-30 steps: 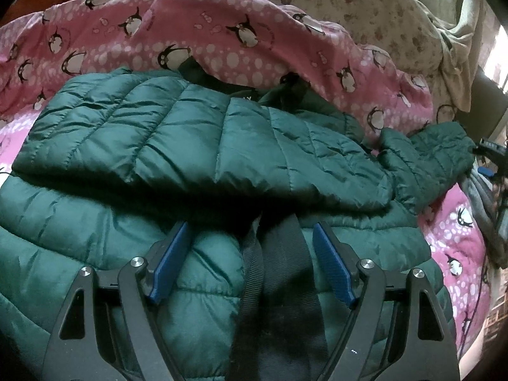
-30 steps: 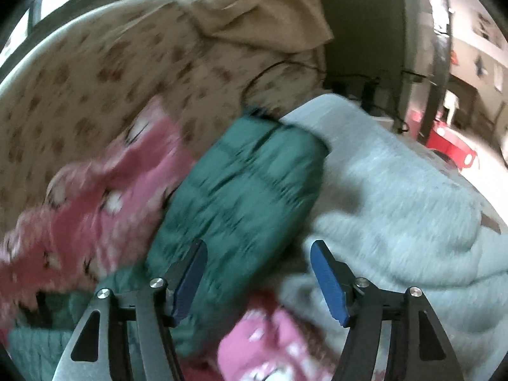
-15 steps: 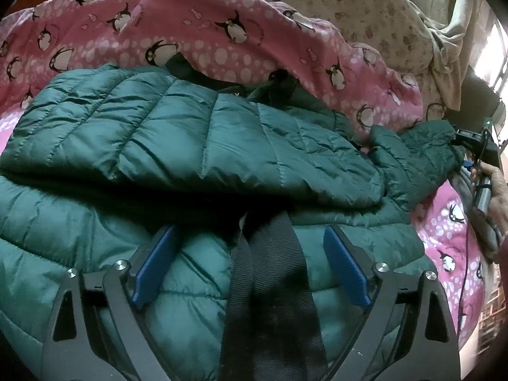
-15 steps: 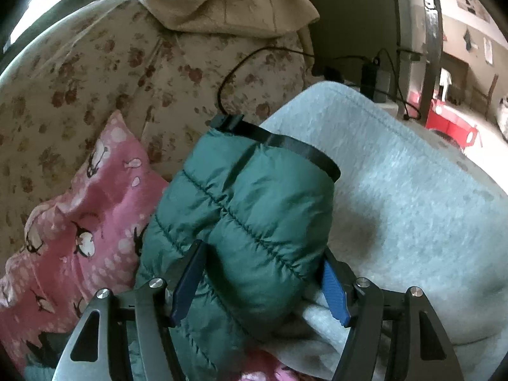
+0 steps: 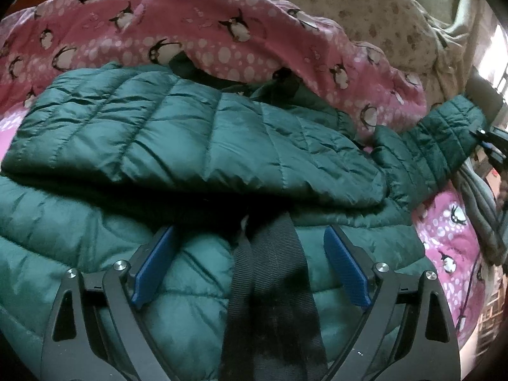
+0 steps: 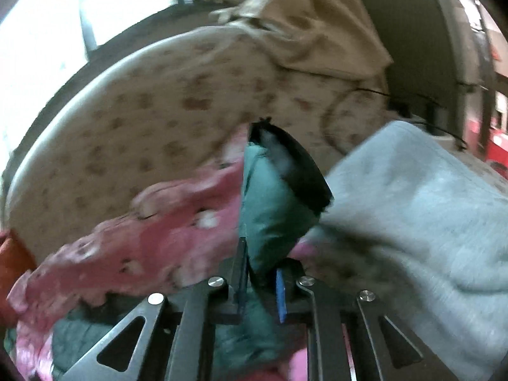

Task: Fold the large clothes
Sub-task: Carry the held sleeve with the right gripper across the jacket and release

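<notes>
A dark green quilted puffer jacket (image 5: 197, 139) lies on a pink penguin blanket (image 5: 222, 41), one sleeve folded across its body. My left gripper (image 5: 250, 263) is open, low over the jacket's front by its black zipper band (image 5: 273, 282). The other sleeve (image 5: 444, 139) stretches out to the right, lifted off the blanket. My right gripper (image 6: 262, 277) is shut on that sleeve (image 6: 270, 222) just behind its black cuff (image 6: 304, 181); the right wrist view is blurred.
A beige floral cushion (image 5: 365, 9) rises behind the blanket. A grey fleece cloth (image 6: 422, 209) lies right of the sleeve. A beige cloth (image 6: 317, 28) drapes over the cushion top. A black cable (image 6: 358, 95) runs along the back.
My right gripper has closed on the sleeve near the cuff and lifted it, stretching the sleeve out to the right. My left gripper stayed open and shifted slightly over the jacket.
</notes>
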Demonstrator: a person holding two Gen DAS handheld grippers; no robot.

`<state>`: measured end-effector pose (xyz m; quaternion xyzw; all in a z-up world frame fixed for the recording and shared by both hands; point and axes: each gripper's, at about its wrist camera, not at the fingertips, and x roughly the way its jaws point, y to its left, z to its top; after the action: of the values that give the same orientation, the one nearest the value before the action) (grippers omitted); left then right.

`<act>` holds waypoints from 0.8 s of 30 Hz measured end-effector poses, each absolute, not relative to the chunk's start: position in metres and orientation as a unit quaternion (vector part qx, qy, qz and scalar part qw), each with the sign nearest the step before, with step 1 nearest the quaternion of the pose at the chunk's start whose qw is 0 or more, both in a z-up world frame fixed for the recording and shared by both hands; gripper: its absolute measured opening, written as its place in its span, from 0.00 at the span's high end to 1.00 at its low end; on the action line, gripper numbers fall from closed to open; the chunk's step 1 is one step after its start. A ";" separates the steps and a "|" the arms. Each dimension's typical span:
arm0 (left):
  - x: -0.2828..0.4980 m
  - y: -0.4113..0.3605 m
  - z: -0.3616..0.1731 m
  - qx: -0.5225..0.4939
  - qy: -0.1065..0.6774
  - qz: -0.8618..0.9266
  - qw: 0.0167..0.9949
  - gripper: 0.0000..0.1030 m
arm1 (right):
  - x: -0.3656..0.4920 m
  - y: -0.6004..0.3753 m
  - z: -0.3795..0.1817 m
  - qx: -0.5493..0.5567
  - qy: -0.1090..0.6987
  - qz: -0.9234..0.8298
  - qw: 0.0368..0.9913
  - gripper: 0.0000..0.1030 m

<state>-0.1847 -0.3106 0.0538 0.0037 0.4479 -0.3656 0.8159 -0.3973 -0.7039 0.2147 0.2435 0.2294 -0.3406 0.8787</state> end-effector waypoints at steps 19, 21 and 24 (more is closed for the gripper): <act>-0.160 -0.227 0.108 0.028 0.427 -0.283 0.858 0.10 | -0.310 -0.542 0.185 0.223 0.329 -0.186 0.899 0.90; -0.157 -0.222 0.107 0.024 0.429 -0.279 0.859 0.10 | -0.295 -0.525 0.179 0.221 0.342 -0.168 0.898 0.90; -0.152 -0.215 0.103 0.016 0.435 -0.274 0.857 0.10 | -0.278 -0.502 0.168 0.218 0.362 -0.145 0.895 0.90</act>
<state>-0.1518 -0.2154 0.1033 0.0156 0.4351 -0.2745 0.8574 -0.2779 -0.5022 0.1684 0.2181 0.3618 -0.1454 0.8946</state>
